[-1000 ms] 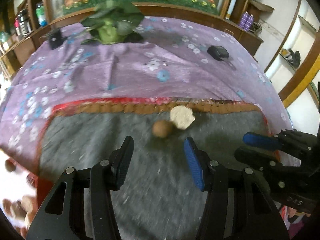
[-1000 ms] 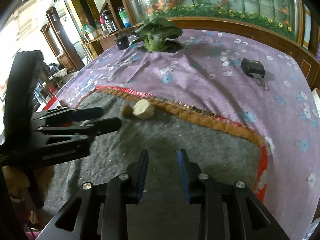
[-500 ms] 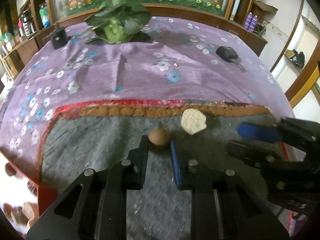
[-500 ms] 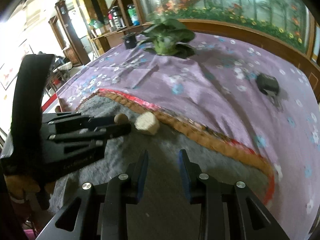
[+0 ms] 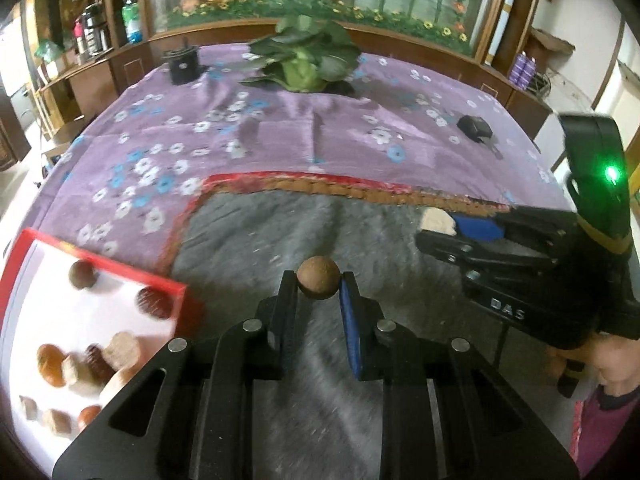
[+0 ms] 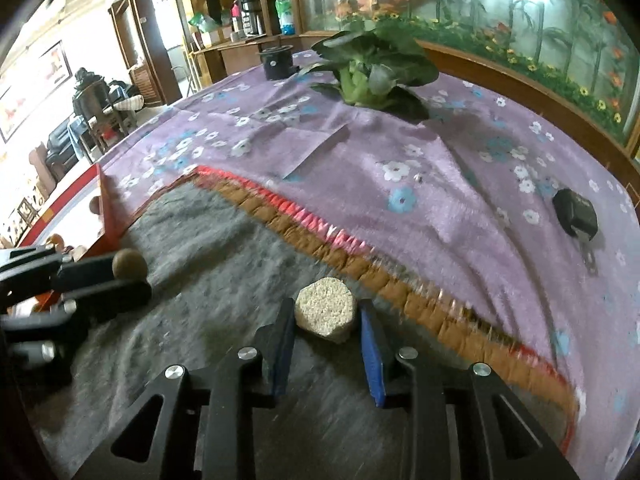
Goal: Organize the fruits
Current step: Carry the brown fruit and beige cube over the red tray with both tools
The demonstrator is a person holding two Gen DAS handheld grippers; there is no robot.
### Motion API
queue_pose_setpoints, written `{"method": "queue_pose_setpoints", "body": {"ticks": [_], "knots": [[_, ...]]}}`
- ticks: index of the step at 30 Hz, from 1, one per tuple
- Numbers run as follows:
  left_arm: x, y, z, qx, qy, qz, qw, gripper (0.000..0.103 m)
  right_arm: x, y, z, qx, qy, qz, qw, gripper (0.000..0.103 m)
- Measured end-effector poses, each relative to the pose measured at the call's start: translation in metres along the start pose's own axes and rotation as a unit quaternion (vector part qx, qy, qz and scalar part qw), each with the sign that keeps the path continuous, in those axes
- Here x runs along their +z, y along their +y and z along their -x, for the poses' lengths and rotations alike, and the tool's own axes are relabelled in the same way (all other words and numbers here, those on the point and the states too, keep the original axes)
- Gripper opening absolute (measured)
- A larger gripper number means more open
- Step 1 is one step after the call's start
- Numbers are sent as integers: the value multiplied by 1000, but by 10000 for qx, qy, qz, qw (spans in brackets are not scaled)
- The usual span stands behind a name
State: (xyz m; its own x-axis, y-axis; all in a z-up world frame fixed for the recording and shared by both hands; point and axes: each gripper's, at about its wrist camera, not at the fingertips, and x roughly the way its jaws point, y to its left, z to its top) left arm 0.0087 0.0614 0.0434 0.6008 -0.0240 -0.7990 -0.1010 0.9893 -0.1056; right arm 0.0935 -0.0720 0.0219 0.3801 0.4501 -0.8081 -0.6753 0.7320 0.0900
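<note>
While the left gripper clamps a small round brown fruit between its fingertips above the grey mat, the right gripper stands with its narrowly parted fingers on either side of a pale, grainy hexagonal piece resting on that mat; whether the blue pads actually press on it cannot be told. In the left wrist view that pale piece is mostly hidden behind the right gripper's blue pad. A red-rimmed white tray sits at the mat's left edge, cut off by the frame, its brown and tan contents blurred (kinds unclear). Farther back on the purple flowered cloth lie a leafy green cabbage, a black cylindrical container and a small black device. Motion smears the mat's braided border.
</note>
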Motion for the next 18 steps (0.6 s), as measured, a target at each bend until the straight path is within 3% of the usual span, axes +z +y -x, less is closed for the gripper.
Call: {"method": "queue_pose_setpoints", "body": {"ticks": [5,9,18], "knots": [[-18,28,32,98,-142,207,9996,20,-8,35,23,331,-196,14,9993,30],[-37,60,54,406,-194,473,9979,21,-12,77,37,780,-345,157,9962,30],[-78,119,95,905,-291,904,9914,21,-7,162,38,1333,-347,643,9884,30]]}}
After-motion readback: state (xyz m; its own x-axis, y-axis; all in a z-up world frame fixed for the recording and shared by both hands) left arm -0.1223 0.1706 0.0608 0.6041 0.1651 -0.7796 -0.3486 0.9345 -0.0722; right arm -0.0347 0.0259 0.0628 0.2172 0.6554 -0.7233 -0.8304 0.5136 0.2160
